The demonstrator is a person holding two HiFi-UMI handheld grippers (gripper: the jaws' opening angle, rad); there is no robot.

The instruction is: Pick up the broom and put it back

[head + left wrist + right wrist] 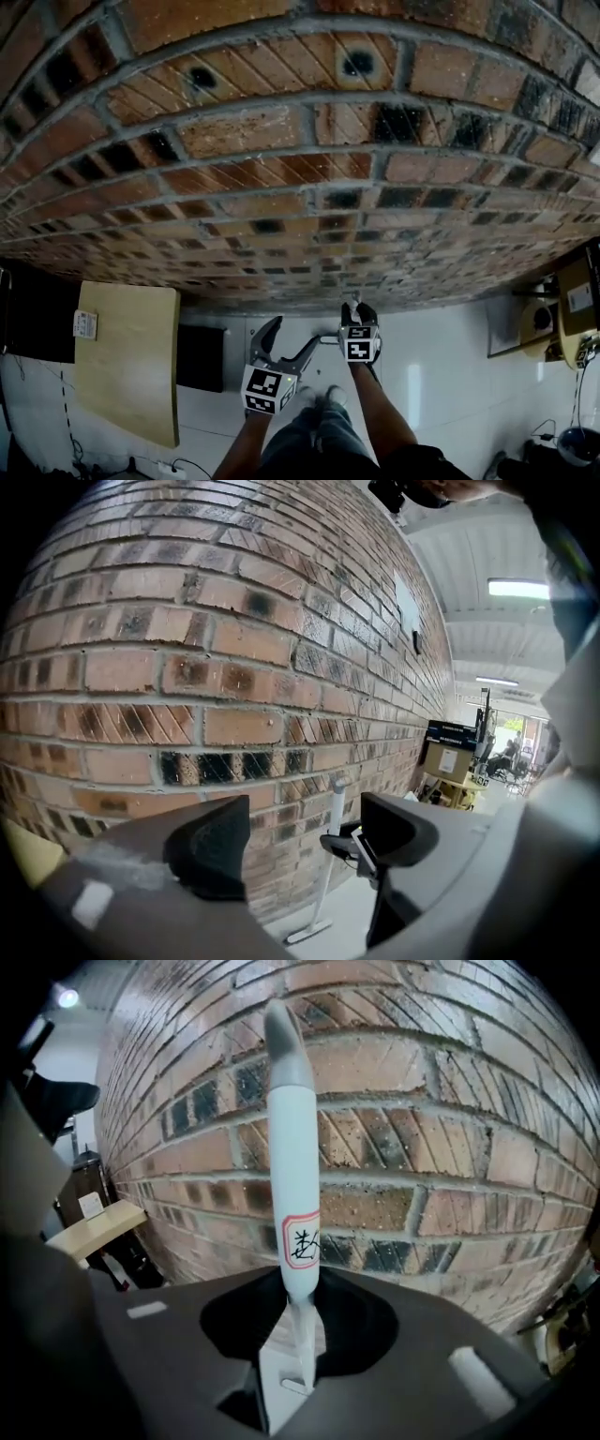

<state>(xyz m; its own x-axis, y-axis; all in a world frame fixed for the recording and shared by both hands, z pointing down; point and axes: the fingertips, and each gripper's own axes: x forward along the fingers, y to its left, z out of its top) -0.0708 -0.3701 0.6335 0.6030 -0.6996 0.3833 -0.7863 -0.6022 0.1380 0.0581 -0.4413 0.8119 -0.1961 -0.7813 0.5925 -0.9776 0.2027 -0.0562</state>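
Note:
The broom is a white pole with a grey tip and a red-edged label [292,1166], standing upright close to the brick wall [281,169]. My right gripper [298,1302] is shut on the pole below the label. From the left gripper view the whole broom [330,855] shows, its flat head [307,933] on the white floor and the right gripper [352,841] clamped partway up. In the head view the right gripper [356,319] is at the wall's foot. My left gripper [305,841] is open and empty, a little left of the broom, and shows in the head view [289,345] too.
A pale wooden tabletop [131,366] and a black cabinet [202,356] stand to the left against the wall. Boxes and a cart [572,309] sit at the right, with a cardboard box [448,757] farther along the wall. Cables lie on the floor at bottom right.

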